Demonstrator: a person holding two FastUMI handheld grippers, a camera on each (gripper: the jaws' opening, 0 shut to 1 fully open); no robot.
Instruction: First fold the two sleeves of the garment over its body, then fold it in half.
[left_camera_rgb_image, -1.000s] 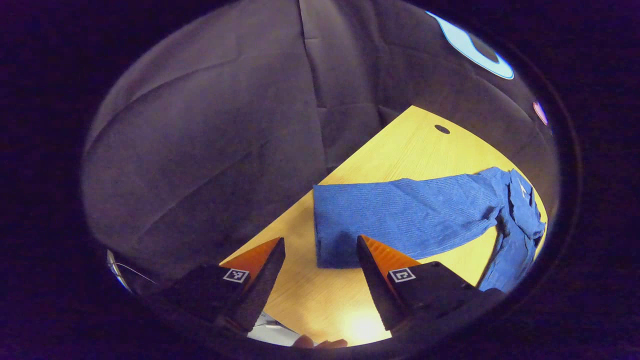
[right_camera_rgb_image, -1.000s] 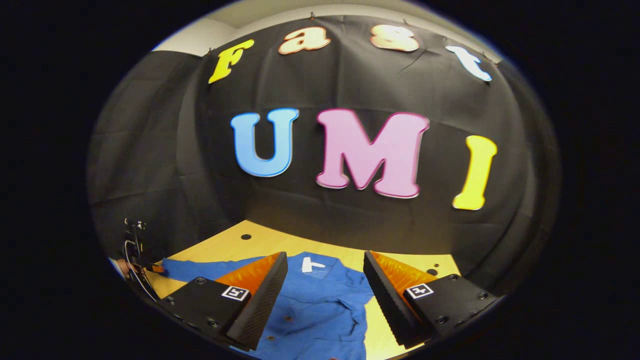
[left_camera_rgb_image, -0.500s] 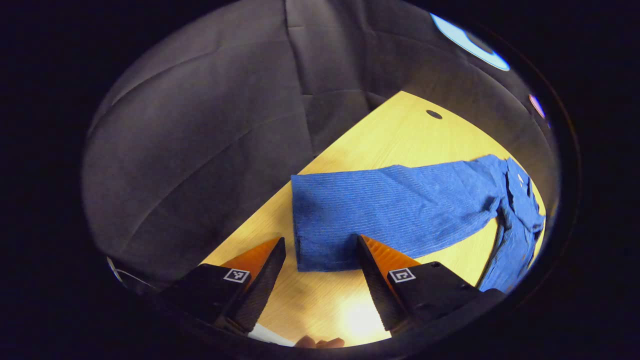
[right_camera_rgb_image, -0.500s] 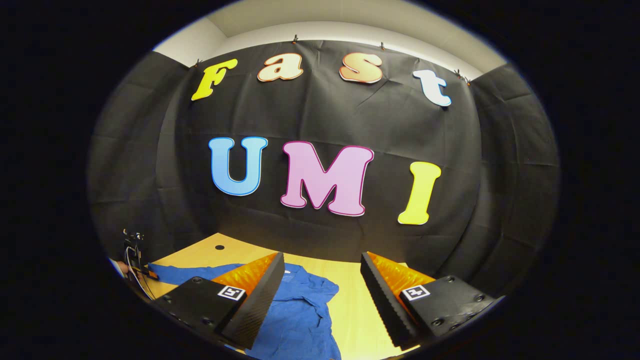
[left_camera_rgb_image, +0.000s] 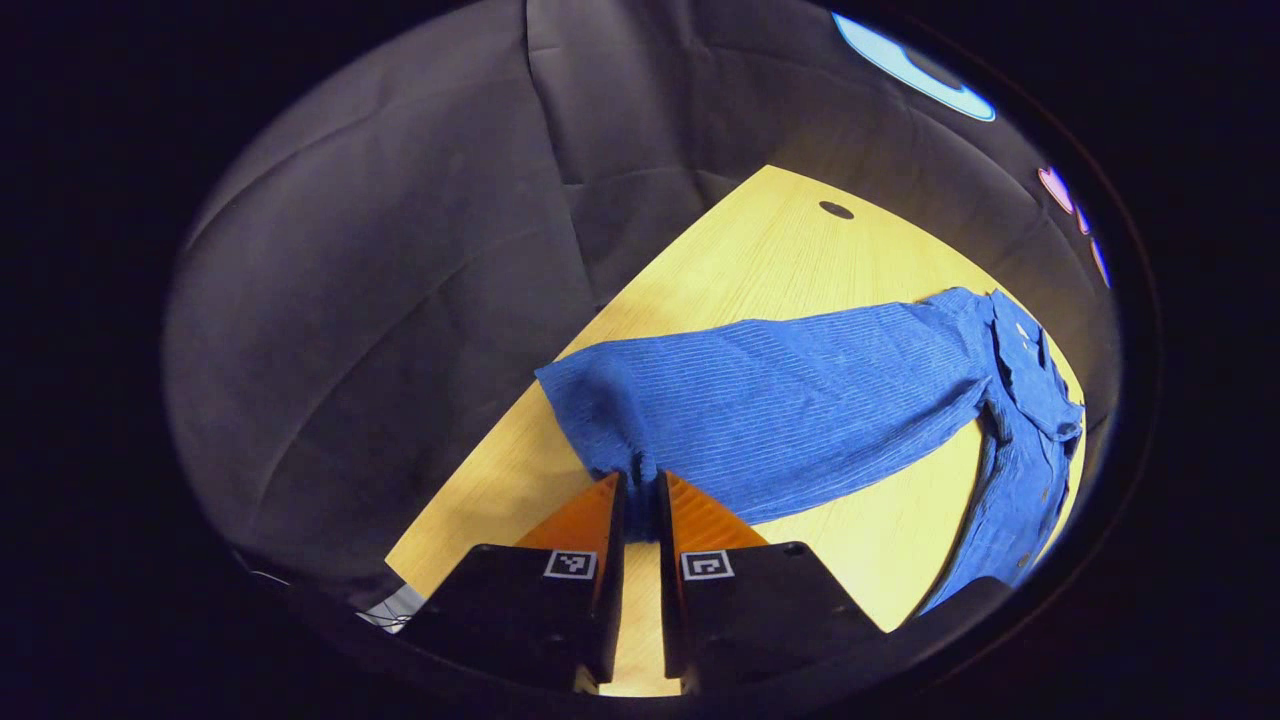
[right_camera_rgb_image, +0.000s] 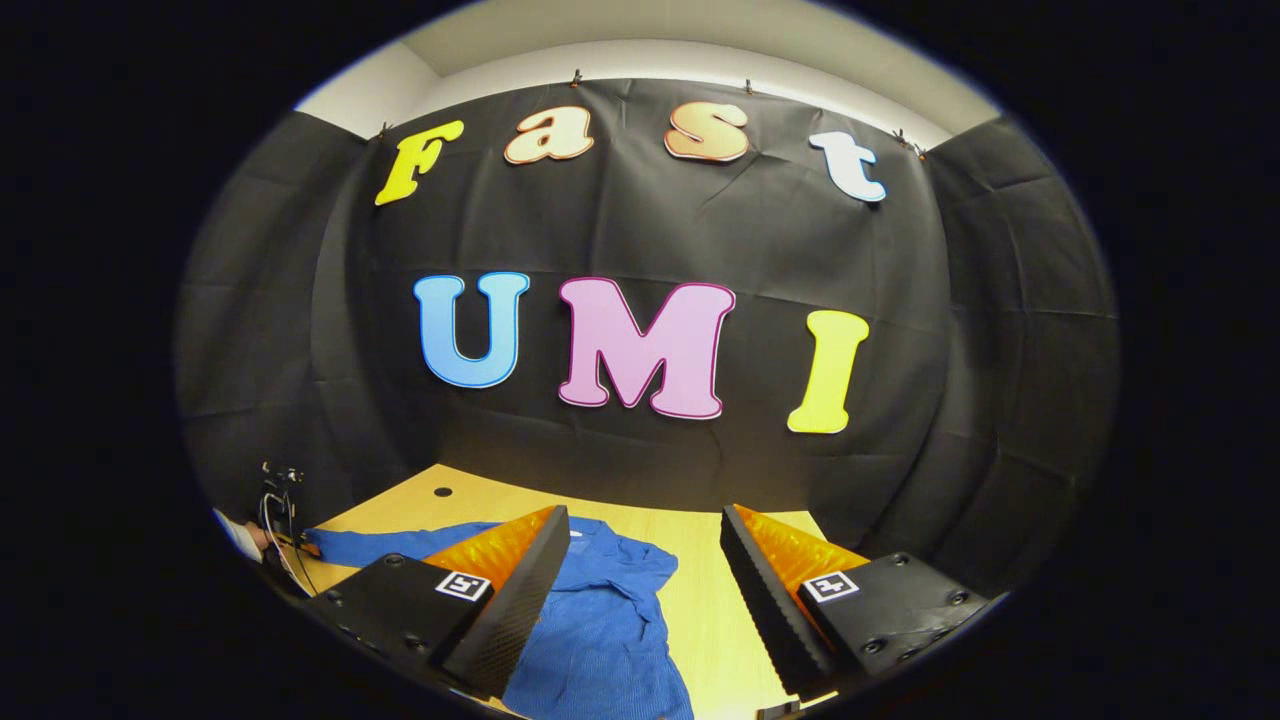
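Observation:
A blue ribbed garment lies on the wooden table (left_camera_rgb_image: 790, 270). In the left gripper view its long sleeve (left_camera_rgb_image: 790, 400) stretches from the cuff at lower left to the body (left_camera_rgb_image: 1020, 440) at far right. My left gripper (left_camera_rgb_image: 640, 482) is shut on the sleeve's cuff, and the cloth bunches between the fingers. In the right gripper view the garment (right_camera_rgb_image: 600, 620) spreads low on the table, one sleeve reaching left. My right gripper (right_camera_rgb_image: 645, 520) stands open above the garment, holding nothing. The other gripper and a hand (right_camera_rgb_image: 265, 535) show small at that sleeve's end.
Black cloth walls close the booth behind and to the sides of the table (right_camera_rgb_image: 700, 560). A dark round hole (left_camera_rgb_image: 835, 210) sits near the table's far corner. The table's left edge (left_camera_rgb_image: 480, 450) runs close beside the cuff.
My left gripper moved forward onto the sleeve's cuff and closed on it, bunching the cloth. The right gripper tilted up and drifted right, staying open.

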